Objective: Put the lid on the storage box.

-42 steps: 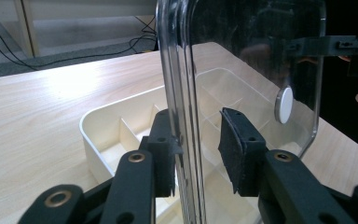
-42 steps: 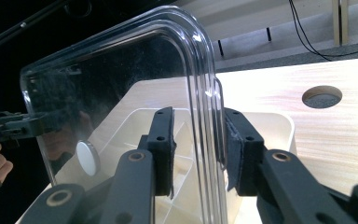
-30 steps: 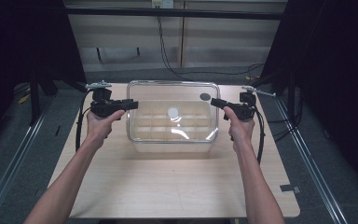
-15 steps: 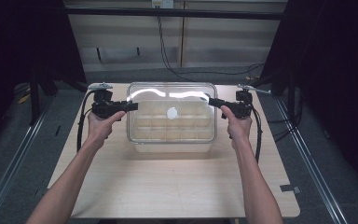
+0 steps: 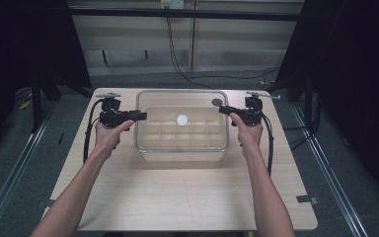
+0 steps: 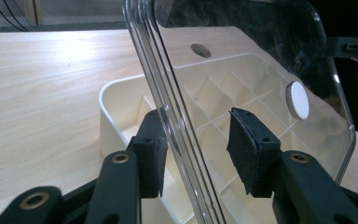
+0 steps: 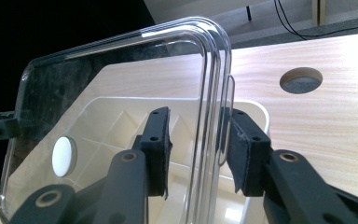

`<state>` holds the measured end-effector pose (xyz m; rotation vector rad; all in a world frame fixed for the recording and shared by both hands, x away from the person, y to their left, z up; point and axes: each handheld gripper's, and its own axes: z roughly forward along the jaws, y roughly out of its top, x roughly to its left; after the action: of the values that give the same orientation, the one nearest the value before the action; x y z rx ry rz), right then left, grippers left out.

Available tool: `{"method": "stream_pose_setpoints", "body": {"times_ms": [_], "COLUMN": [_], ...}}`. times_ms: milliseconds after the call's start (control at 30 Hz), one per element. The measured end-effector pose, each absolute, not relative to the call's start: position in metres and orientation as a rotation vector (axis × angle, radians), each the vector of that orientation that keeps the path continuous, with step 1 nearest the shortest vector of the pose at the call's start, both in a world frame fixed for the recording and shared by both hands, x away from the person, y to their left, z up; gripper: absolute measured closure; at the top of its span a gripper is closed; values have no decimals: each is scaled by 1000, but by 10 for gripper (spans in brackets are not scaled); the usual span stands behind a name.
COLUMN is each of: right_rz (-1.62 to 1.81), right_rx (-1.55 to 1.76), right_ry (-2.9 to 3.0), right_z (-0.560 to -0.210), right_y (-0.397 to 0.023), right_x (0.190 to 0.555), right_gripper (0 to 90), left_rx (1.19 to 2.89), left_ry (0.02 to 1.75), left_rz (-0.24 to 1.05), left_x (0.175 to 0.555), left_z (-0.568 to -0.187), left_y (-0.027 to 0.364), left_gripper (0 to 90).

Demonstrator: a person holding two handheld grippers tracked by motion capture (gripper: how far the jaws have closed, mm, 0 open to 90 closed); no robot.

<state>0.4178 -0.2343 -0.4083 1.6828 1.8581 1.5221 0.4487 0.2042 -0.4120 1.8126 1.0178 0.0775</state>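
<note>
A clear plastic lid (image 5: 177, 98) with a white round disc stands tilted over a cream compartment tray (image 5: 182, 155) in the middle of the table. My left gripper (image 5: 140, 116) is at the lid's left edge and my right gripper (image 5: 223, 109) at its right edge. In the left gripper view the lid (image 6: 242, 60) runs between the jaws of the left gripper (image 6: 198, 140), against one pad, with a gap to the other. In the right gripper view the lid's rim (image 7: 214, 70) sits between the jaws of the right gripper (image 7: 198, 144), with a gap at one pad. Both pairs of jaws have just been opening.
The tray (image 6: 109, 93) is divided into several small cells. A round hole (image 5: 217, 102) is cut in the tabletop behind the tray at the right. Bare light wood lies in front of the tray, and dark floor with rails runs along both sides of the table.
Both hands have kept their places at the lid's ends. The glare on the lid has shifted, so its tilt has changed slightly.
</note>
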Motion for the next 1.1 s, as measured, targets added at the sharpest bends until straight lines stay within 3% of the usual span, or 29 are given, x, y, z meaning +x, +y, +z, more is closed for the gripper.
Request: {"method": "stream_pose_setpoints", "body": {"times_ms": [1100], "right_rz": [1360], "right_rx": [1718], "right_ry": [1890], "right_z": [-440], "right_y": [-219], "right_x": [429], "right_gripper": [476], "left_rx": [1898], "left_ry": [1056], "left_rz": [-13], "left_x": [456], "left_z": [-437], "left_y": [201], "left_gripper": [465]}}
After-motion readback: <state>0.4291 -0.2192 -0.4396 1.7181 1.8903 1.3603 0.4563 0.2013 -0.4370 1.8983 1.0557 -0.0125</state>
